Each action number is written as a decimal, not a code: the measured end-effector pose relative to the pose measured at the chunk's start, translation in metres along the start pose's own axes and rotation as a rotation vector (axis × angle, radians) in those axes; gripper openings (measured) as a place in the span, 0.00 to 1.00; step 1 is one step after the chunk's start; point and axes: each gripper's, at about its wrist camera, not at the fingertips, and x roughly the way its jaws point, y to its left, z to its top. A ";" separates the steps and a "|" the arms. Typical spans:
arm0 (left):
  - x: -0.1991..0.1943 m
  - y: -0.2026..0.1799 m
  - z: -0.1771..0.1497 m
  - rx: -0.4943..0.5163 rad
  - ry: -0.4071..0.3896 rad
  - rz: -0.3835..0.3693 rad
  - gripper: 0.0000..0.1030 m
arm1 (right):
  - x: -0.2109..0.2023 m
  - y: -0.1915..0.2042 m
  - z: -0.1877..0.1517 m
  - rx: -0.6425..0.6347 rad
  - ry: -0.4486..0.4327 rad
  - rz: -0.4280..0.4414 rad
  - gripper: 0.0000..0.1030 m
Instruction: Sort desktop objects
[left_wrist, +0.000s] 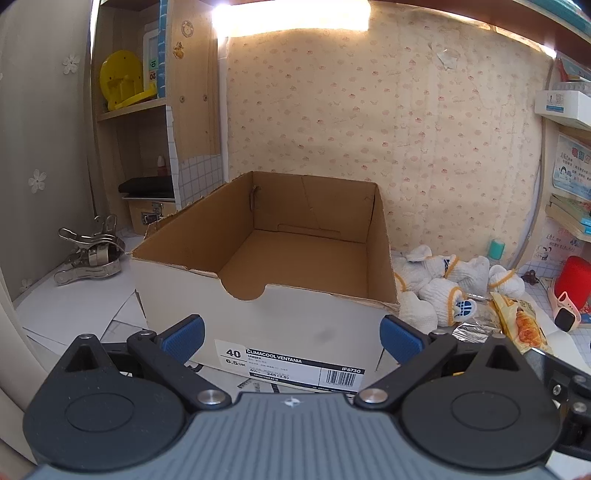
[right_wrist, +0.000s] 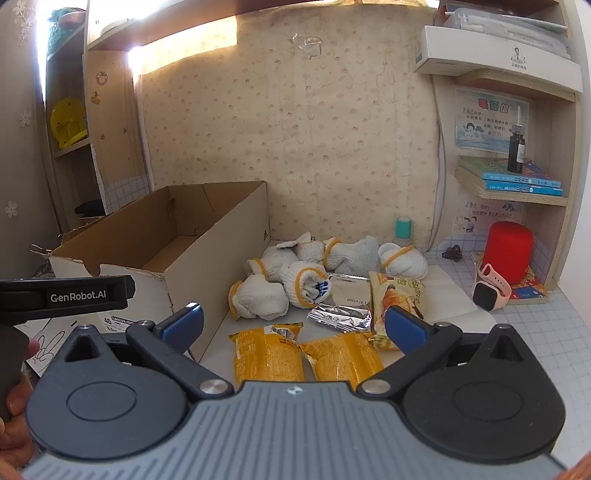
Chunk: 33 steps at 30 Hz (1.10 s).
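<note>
Just ahead of the right gripper, two yellow snack packets lie flat below the gap of its jaws; they look light, crinkly and slippery, best pinched across a sealed edge. Rolled white socks beyond look soft. Both the right and left gripper tilt gently downward, jaws fully spread, empty, the left facing the shoebox.
</note>
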 end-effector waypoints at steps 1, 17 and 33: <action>0.000 0.000 0.000 0.002 0.000 -0.001 1.00 | 0.000 0.000 0.001 -0.001 0.003 -0.003 0.98; -0.002 -0.003 -0.004 0.027 -0.009 -0.007 1.00 | 0.002 0.005 0.005 -0.010 0.025 -0.021 0.99; -0.001 -0.002 -0.008 0.029 -0.004 -0.003 1.00 | 0.009 0.012 0.005 -0.020 0.049 -0.021 0.98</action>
